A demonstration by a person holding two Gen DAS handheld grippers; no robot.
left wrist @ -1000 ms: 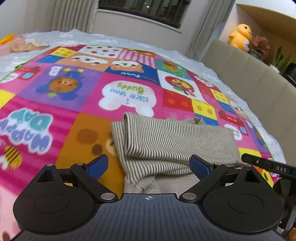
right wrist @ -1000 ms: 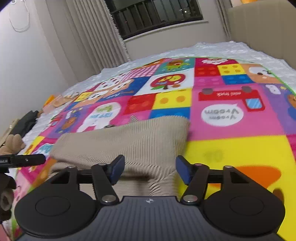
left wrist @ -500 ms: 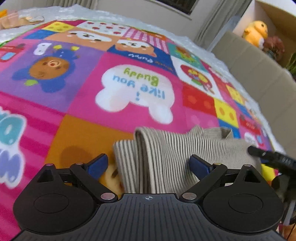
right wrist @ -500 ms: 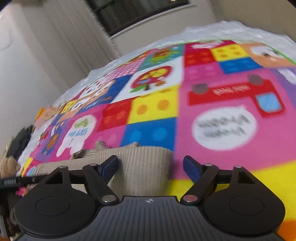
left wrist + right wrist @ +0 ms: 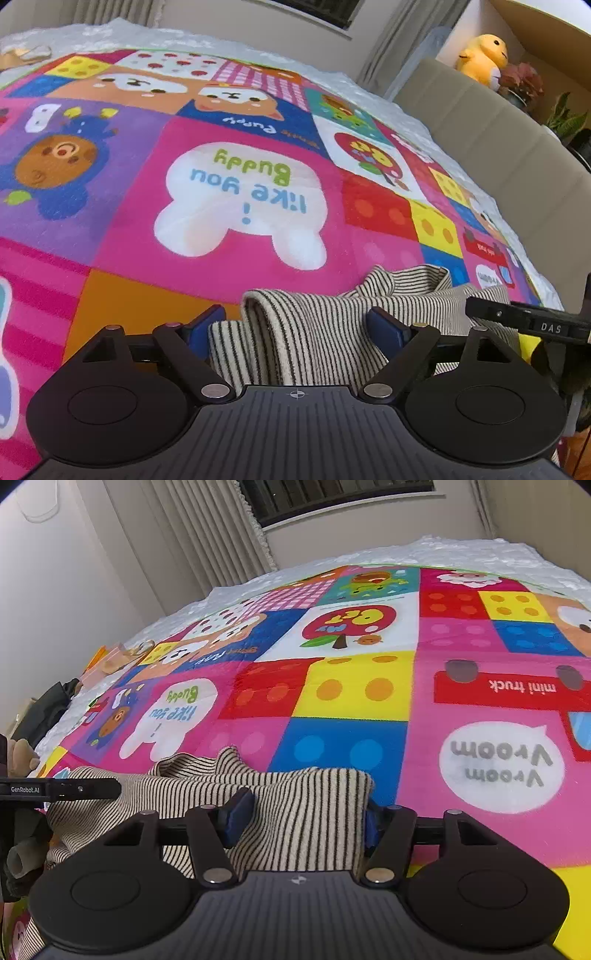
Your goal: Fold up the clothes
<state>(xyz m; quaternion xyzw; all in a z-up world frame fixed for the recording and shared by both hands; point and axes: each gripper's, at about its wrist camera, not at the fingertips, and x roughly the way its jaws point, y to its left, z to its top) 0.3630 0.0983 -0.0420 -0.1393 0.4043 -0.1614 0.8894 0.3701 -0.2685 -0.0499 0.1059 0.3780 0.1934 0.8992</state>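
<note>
A patchwork play mat [image 5: 236, 177] carries a striped beige garment [image 5: 306, 328], bunched at its near edge. Both grippers have advanced over it, jaws just closing: the left gripper [image 5: 297, 326] straddles the left fold, not yet clenched. The right gripper [image 5: 301, 819] brackets the right edge; grasp unclear, though a pick-up looks imminent.

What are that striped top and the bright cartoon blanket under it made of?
Striped top: looks like a soft ribbed knit, cream with thin dark stripes; its folded edges are thick and rounded. Cartoon blanket: probably fleece or plush, matt and slightly fuzzy, with printed pictures. The exact fibre of either cannot be told.
</note>
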